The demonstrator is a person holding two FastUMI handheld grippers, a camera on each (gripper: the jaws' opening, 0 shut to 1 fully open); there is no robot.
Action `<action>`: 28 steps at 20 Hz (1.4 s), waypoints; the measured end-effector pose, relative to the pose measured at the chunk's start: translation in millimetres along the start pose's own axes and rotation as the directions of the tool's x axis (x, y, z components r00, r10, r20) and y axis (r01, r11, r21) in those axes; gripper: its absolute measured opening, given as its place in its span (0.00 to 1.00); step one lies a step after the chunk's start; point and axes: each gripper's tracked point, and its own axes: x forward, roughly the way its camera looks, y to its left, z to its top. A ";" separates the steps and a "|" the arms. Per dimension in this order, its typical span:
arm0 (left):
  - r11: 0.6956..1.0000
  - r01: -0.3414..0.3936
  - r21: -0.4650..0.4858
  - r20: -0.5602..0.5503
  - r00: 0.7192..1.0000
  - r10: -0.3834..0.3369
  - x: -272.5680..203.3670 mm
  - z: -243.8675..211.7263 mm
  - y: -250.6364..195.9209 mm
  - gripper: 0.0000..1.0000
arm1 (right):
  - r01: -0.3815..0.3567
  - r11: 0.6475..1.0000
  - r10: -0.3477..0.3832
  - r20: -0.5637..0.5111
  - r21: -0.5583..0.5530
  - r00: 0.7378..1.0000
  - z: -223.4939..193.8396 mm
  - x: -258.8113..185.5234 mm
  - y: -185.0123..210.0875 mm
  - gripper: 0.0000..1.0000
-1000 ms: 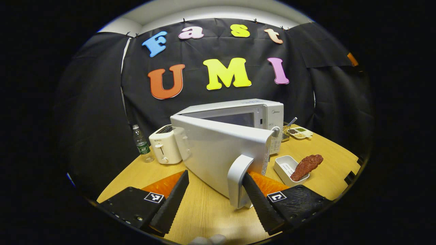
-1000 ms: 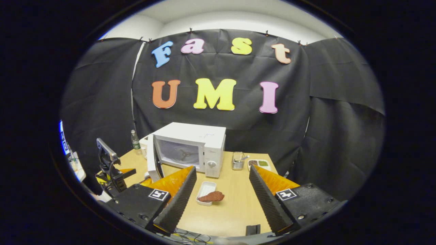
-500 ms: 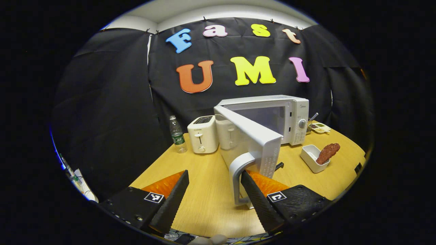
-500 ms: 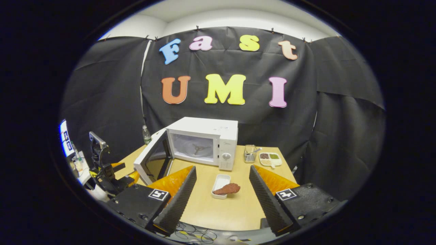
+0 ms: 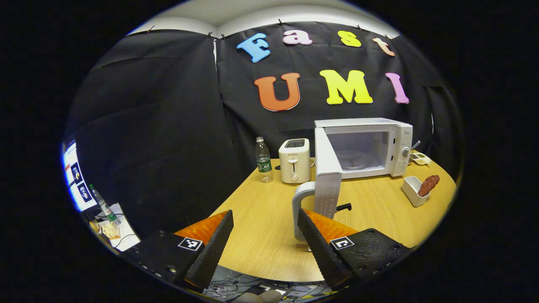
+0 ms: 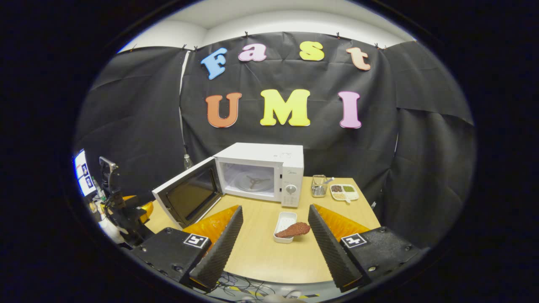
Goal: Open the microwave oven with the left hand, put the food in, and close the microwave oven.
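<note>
The white microwave (image 5: 370,147) stands at the back of the wooden table (image 5: 261,219) with its door (image 5: 328,185) swung wide, edge-on to the left gripper view. My left gripper (image 5: 265,235) is open; its right fingertip (image 5: 304,216) sits against the door's handle (image 5: 299,202). The brown food (image 5: 428,184) rests on a small white dish (image 5: 410,191) to the right. In the right gripper view the microwave (image 6: 269,168) cavity lies bare behind the open door (image 6: 189,198). My right gripper (image 6: 273,240) hangs open just short of the food (image 6: 297,229) and its dish (image 6: 284,219).
A white toaster (image 5: 294,166) and a water bottle (image 5: 264,160) stand left of the microwave. A metal cup (image 6: 319,186) and a condiment tray (image 6: 345,192) sit at its right. The left gripper's body (image 6: 122,210) is off the table's left edge, near a monitor (image 5: 76,176).
The door has swung from partly open to wide open as my left gripper drew back and leftward with the handle. The right gripper stayed open, drifting slightly.
</note>
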 end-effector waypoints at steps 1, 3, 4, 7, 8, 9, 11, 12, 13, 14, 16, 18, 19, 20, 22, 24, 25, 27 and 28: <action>1.000 0.000 0.003 -0.001 1.000 0.000 -5.5 -0.3 1.5 0.94 | 0.003 1.000 -0.003 -0.005 0.008 1.000 -4.8 5.3 -3.2 0.99; 1.000 0.014 -0.002 -0.001 1.000 -0.014 -20.9 1.3 -0.7 0.94 | 0.001 1.000 -0.001 -0.016 0.026 1.000 -16.7 19.5 -12.4 0.99; 1.000 0.028 -0.005 -0.004 1.000 -0.028 -27.8 2.5 -6.7 0.94 | 0.007 0.999 -0.006 -0.024 0.038 1.000 -24.3 28.0 -20.1 0.99; 0.998 0.057 0.013 0.014 0.998 -0.057 -48.6 14.8 -24.8 0.94 | 0.038 0.994 -0.030 -0.079 0.098 0.996 -51.5 59.0 -51.6 0.99; 0.998 0.066 0.018 0.020 0.998 -0.066 -55.1 20.2 -31.3 0.94 | 0.049 0.991 -0.037 -0.095 0.125 0.995 -59.7 69.6 -62.3 0.99; 0.998 0.068 0.014 0.024 0.997 -0.068 -60.1 25.0 -37.2 0.94 | 0.050 0.987 -0.032 -0.115 0.151 0.993 -67.4 80.5 -70.1 0.99; 0.996 0.084 -0.007 0.028 0.996 -0.084 -70.3 36.8 -51.6 0.94 | 0.020 0.984 0.005 -0.143 0.175 0.990 -85.0 106.1 -81.5 0.90; 0.997 0.079 -0.012 0.034 0.996 -0.079 -73.9 43.3 -56.9 0.94 | 0.014 0.984 0.018 -0.178 0.178 0.984 -98.3 117.1 -87.6 0.98; 0.997 0.076 -0.020 0.040 0.996 -0.075 -75.6 51.0 -62.3 0.94 | -0.004 0.981 0.045 -0.208 0.192 0.977 -109.6 128.1 -91.9 0.98; 0.997 0.070 -0.032 0.045 0.997 -0.068 -75.6 57.0 -68.2 0.94 | -0.023 0.977 0.074 -0.231 0.213 0.970 -120.6 140.7 -94.7 0.97; 0.998 0.047 -0.038 0.048 0.998 -0.045 -73.7 68.1 -79.4 0.94 | -0.067 0.963 0.144 -0.285 0.262 0.948 -140.6 159.8 -95.8 0.93; 0.999 0.012 -0.032 0.055 0.998 -0.010 -69.7 78.0 -87.2 0.94 | -0.108 0.944 0.214 -0.333 0.312 0.918 -154.6 181.2 -95.0 0.89; 1.000 -0.004 -0.026 0.057 0.998 0.005 -67.0 84.0 -91.9 0.94 | -0.125 0.933 0.248 -0.352 0.336 0.903 -159.7 191.0 -96.3 0.88; 0.999 -0.024 -0.025 0.048 0.999 0.025 -63.5 85.0 -95.1 0.94 | -0.130 0.927 0.266 -0.373 0.352 0.889 -167.4 201.1 -98.2 0.75; 0.998 -0.055 -0.025 0.035 0.998 0.056 -59.8 89.3 -103.0 0.94 | -0.148 0.915 0.305 -0.402 0.376 0.863 -176.6 216.5 -102.6 0.69; 0.996 -0.090 -0.029 0.021 0.996 0.091 -58.4 93.5 -108.8 0.94 | -0.177 0.886 0.370 -0.423 0.428 0.828 -181.9 230.9 -98.7 0.58; 0.994 -0.105 -0.035 0.017 0.994 0.106 -58.1 96.6 -111.3 0.94 | -0.195 0.865 0.411 -0.429 0.462 0.805 -183.2 235.9 -94.3 0.54; 0.990 -0.129 -0.057 -0.001 0.992 0.129 -55.6 97.2 -119.3 0.94 | -0.214 0.833 0.463 -0.434 0.510 0.773 -183.4 241.5 -91.4 0.42; 0.988 -0.142 -0.062 -0.014 0.990 0.142 -55.1 93.8 -122.2 0.94 | -0.218 0.822 0.479 -0.432 0.526 0.764 -182.3 242.8 -91.2 0.49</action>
